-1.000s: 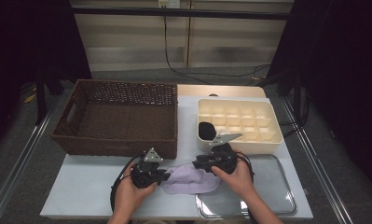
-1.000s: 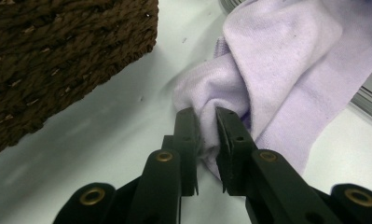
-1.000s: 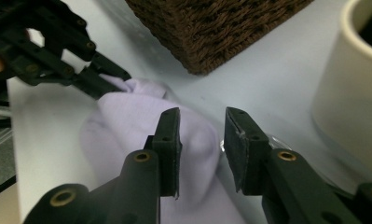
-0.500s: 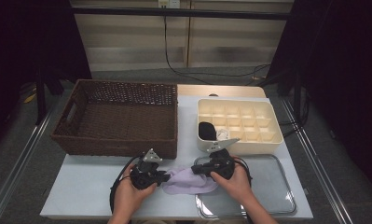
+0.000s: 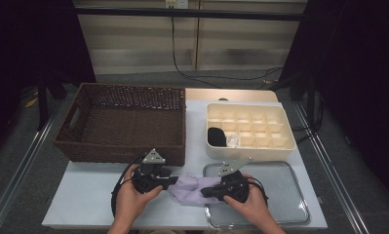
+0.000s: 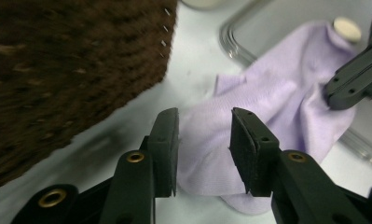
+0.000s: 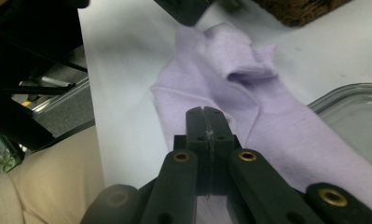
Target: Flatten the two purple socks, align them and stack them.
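1. Left gripper view shows the left gripper (image 6: 203, 151) with its jaws parted; they have just been opening. The lilac cloth (image 6: 272, 112) lies between and beyond the pads, and the pads do not press on it, so this claw is released.
2. Seen from its own camera, the right gripper (image 7: 205, 125) has its jaws clenched with the pads together. They sit right over the cloth's (image 7: 249, 112) near edge, but I cannot tell whether a fold of fabric is pinched in them.
3. From the high view, the left gripper (image 5: 170, 182) and the right gripper (image 5: 207, 191) face each other at the two ends of the cloth (image 5: 191, 187).
4. The cloth lies at the table's (image 5: 85, 195) near edge, just in front of the wicker basket (image 5: 124, 122), its right end lapping onto the rim of the metal tray (image 5: 284, 200).
5. Its long axis runs left to right across the table, from one gripper to the other, with a crumpled fold near the left end.
6. The cream compartment box (image 5: 250, 129) stands behind the tray, well apart from the cloth.
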A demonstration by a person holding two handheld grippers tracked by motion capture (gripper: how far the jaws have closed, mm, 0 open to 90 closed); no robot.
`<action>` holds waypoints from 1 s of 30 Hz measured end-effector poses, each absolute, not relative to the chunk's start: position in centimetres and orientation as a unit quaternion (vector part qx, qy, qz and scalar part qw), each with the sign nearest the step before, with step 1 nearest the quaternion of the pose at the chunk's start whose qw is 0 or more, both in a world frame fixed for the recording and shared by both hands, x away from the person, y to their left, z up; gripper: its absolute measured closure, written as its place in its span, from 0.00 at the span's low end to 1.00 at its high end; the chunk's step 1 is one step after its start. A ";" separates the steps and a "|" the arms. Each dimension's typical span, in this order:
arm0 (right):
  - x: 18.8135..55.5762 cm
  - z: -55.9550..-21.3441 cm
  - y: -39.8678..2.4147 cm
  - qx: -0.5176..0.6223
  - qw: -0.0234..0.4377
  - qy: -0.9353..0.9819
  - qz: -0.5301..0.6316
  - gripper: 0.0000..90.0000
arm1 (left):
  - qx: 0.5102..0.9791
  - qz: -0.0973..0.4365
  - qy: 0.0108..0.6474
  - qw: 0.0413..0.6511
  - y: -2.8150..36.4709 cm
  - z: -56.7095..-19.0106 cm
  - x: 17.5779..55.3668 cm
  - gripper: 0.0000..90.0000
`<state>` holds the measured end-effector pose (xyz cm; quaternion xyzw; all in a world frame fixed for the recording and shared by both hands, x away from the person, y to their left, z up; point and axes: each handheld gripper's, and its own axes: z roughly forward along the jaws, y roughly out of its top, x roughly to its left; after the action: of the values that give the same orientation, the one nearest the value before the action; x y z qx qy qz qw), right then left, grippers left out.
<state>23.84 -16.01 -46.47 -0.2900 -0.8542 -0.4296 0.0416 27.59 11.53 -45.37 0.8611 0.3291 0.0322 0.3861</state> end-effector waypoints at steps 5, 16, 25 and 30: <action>23.5 -46.7 -16.2 -0.293 0.040 -0.855 -0.426 1.00 | 0.875 0.013 0.318 0.365 10.7 -46.6 28.2 0.72; 24.2 -44.5 -18.4 -0.310 -0.004 -0.830 -0.463 1.00 | 0.857 0.039 0.332 0.393 11.7 -44.2 27.7 0.97; 24.5 -43.4 -20.7 -0.303 -0.020 -0.827 -0.473 0.99 | 0.863 0.011 0.332 0.380 11.7 -44.6 27.1 0.93; 23.6 -44.9 -21.6 -0.320 -0.025 -0.835 -0.447 0.88 | 0.867 0.011 0.327 0.377 11.2 -44.5 27.0 0.73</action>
<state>23.63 -21.61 -44.90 -0.3204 -0.8350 -0.4466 -0.0251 26.98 11.22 -44.50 0.8666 0.3272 0.0114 0.3766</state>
